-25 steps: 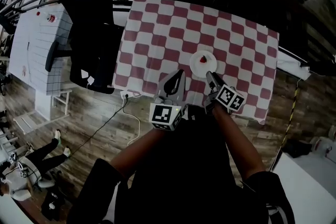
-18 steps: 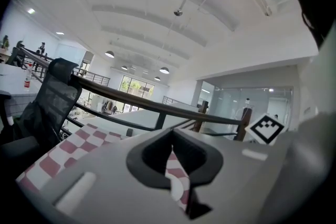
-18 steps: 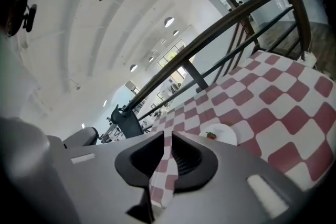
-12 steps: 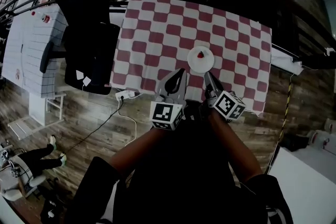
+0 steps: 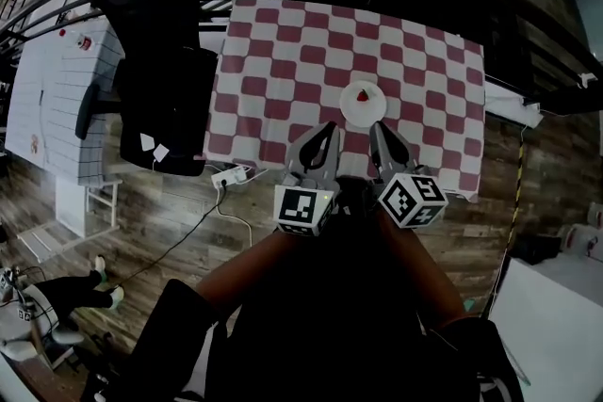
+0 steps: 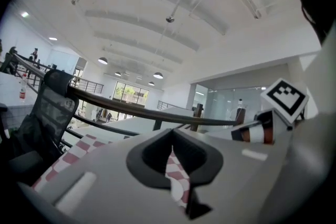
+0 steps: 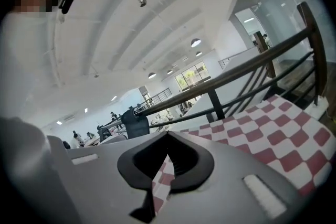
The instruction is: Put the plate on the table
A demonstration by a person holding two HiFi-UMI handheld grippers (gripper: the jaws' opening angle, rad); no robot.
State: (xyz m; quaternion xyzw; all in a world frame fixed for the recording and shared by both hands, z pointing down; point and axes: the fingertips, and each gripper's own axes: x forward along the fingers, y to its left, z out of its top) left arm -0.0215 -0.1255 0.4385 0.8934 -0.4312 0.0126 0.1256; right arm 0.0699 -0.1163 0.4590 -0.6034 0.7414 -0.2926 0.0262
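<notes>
Plate (image 5: 359,112): rests flat on the checked worktop (image 5: 283,61), right of centre and near the front edge. A small red item (image 5: 363,95) sits on it. It holds the same place on the checks as a second ago.
Right gripper (image 5: 378,129): a second ago its tip was at the plate's near rim. It is now drawn back towards the person and raised, with its tip near the plate but apart from it.
Right fingers (image 7: 226,186): clenched on nothing. Only a thin slit remains between them, with cloth showing through.
Left gripper (image 5: 322,133): hangs beside the right one over the front edge, well clear of the plate. Its place is little changed.
Left fingers (image 6: 105,176): clenched, with nothing between them.
Change: contact between the right gripper and the plate has ended. The plate is free of both grippers.
Meaning for the task: judged complete, since the plate is set down and released. Only withdrawal of the two grippers appears to remain.
Risk: low. The plate lies clear of the edge, and neither gripper is placed to nudge it.
</notes>
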